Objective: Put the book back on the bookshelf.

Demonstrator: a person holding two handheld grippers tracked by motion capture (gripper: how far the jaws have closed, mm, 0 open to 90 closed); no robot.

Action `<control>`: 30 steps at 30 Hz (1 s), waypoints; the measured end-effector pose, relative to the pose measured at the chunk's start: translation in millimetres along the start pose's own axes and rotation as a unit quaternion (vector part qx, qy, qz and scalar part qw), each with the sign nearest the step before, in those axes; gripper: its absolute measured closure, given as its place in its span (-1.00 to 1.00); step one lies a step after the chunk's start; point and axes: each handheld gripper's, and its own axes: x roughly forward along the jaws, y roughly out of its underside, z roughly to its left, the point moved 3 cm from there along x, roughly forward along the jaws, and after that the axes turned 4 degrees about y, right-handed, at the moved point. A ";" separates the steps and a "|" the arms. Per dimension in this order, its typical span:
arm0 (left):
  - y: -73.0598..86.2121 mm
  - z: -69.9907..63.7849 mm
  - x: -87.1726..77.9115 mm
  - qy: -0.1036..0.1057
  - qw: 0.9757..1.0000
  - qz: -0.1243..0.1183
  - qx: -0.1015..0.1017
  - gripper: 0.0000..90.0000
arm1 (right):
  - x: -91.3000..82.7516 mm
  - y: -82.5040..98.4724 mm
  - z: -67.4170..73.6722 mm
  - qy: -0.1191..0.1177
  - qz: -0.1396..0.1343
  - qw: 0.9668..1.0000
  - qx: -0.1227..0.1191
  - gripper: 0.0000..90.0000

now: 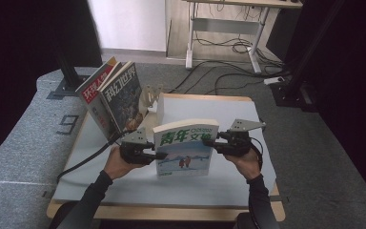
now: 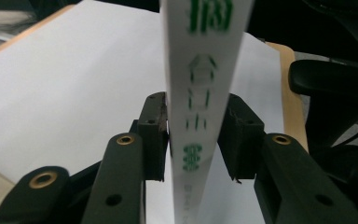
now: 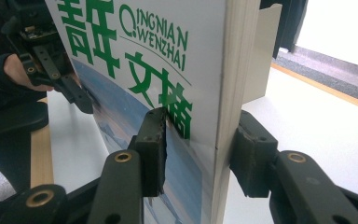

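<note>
A paperback book with a white cover, green lettering and a blue snow scene stands upright above the white tabletop, held between my two grippers. My left gripper grips its left edge; in the left gripper view the white spine runs between the jaws of my left gripper, with both pads against it. My right gripper holds the book's right edge. In the right gripper view one pad of my right gripper lies on the front cover and the other on the back.
Two magazines lean on a wooden rack at the table's back left. A white upright panel stands just behind the book. A black cable trails off the left edge. My left gripper shows beyond the book.
</note>
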 end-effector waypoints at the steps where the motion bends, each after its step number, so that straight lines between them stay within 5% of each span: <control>1: -1.8 1.1 1.3 0.006 1.000 0.002 -0.002 0.40 | 0.0 0.1 0.0 0.000 -0.001 1.000 0.001 0.30; 6: -7.2 1.8 8.0 -0.002 1.000 0.011 0.005 0.36 | 0.3 0.0 0.1 0.003 -0.001 1.000 0.001 0.31; 19: -9.6 7.4 13.0 -0.018 1.000 0.007 -0.022 0.57 | 0.9 -0.1 -0.1 0.007 -0.001 1.000 0.003 0.37; 30: -14.1 5.0 13.9 -0.031 0.999 0.018 -0.014 0.63 | 0.8 0.4 -0.4 0.012 -0.002 1.000 0.001 0.34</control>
